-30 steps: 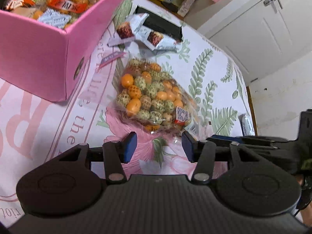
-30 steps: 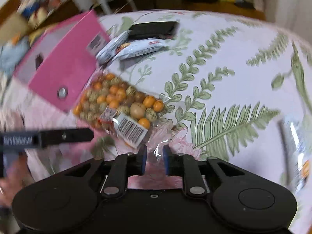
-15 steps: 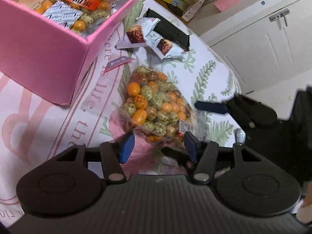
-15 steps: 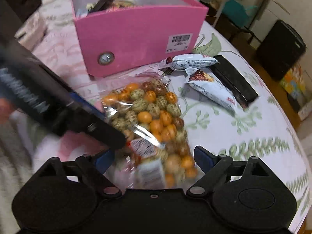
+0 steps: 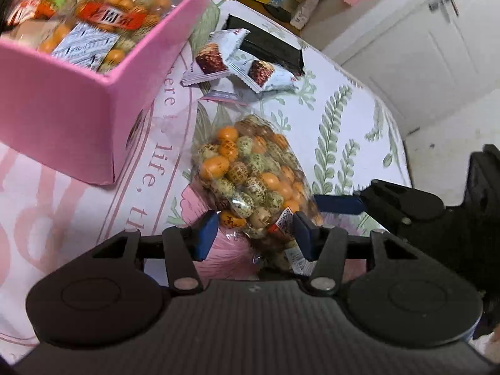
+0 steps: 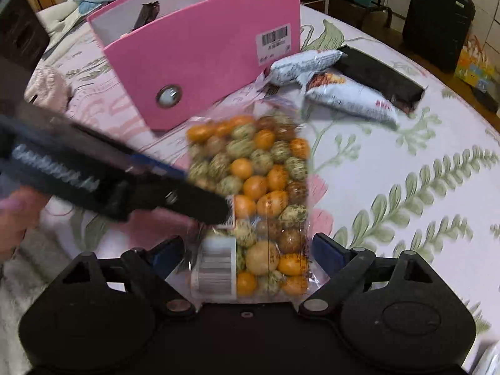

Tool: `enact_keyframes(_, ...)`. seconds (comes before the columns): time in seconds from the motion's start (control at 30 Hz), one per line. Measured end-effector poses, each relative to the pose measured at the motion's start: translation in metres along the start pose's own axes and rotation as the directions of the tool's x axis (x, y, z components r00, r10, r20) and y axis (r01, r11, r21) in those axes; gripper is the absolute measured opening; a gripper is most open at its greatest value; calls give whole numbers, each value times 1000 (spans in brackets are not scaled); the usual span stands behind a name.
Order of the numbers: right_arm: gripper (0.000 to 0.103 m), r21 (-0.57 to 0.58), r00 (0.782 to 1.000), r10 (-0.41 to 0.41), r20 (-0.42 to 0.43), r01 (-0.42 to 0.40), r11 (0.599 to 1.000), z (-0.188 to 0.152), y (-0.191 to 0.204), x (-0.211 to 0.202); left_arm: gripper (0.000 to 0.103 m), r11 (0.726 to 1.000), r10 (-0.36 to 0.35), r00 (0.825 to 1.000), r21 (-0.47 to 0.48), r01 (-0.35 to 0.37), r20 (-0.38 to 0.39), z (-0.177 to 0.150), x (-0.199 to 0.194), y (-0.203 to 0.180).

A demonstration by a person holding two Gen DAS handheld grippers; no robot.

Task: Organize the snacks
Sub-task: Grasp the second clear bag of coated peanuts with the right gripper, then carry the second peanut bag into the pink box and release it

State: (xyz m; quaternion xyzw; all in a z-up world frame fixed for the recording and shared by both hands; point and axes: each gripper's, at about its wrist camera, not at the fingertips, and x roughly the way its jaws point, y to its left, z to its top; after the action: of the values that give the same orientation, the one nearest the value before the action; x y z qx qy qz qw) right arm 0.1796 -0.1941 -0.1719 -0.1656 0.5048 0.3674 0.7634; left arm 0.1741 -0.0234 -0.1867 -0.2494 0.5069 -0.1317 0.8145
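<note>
Right tongs (image 6: 247, 253) were shut a second ago, now wide, closing, straddling near end of clear bag of orange and speckled candy balls (image 6: 259, 193); left tongs (image 5: 254, 229) closing around it too.

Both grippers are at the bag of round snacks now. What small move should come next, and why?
Probably close the right gripper on the bag of round snacks. Its jaws are closing, the bag's near end lies between them, and the pads do not seem to press yet. The pink box stands just behind, open on top.
</note>
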Motion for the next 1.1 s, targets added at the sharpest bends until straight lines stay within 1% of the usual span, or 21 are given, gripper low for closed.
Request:
enact_keyframes(0.13,90,39,999,-24,33,22,999,-3,0,-2,51,1000,4,1000,3,-3,-13,1,2,0)
enact_keyframes(0.2,91,62,996,-48,74,44,997,-2,-2,0,51,1000,7,1000,8,-6,-22,3,3,-1)
enact_keyframes(0.3,86,50,991,-57,123,51,997,2,4,9,50,1000,12,999,16,-11,-32,4,5,-1)
enact_keyframes(0.37,83,41,989,-83,118,79,996,6,12,10,50,1000,13,999,25,-12,-42,5,7,-2)
enact_keyframes(0.4,81,55,989,-90,115,84,995,5,14,8,50,1000,11,999,29,-10,-50,5,7,-2)
enact_keyframes(0.47,81,92,990,-100,95,92,992,4,17,4,50,999,10,996,46,-6,-88,6,7,-5)
enact_keyframes(0.57,81,144,990,-115,81,103,984,-3,28,-2,51,995,28,989,102,-13,-148,5,5,-14)
enact_keyframes(0.67,81,232,991,-126,51,111,966,-10,36,-9,52,991,39,980,137,-13,-194,0,1,-22)
enact_keyframes(0.73,81,271,990,-134,43,117,955,-15,43,-16,52,988,42,975,155,-8,-217,-2,-3,-26)
enact_keyframes(0.8,81,298,989,-145,35,128,946,-20,50,-23,52,985,43,968,174,1,-247,-4,-7,-31)
enact_keyframes(0.9,81,315,989,-151,13,139,939,-26,63,-35,52,979,37,953,204,27,-302,-7,-14,-38)
enact_keyframes(0.93,81,324,990,-142,13,130,937,-28,67,-41,52,974,43,949,225,30,-311,-9,-19,-41)
enact_keyframes(1.0,81,343,991,-131,15,118,932,-31,74,-51,53,963,51,950,268,36,-308,-13,-32,-48)
enact_keyframes(1.1,81,345,989,-148,16,133,929,-31,89,-66,53,955,41,952,292,52,-305,-16,-51,-55)
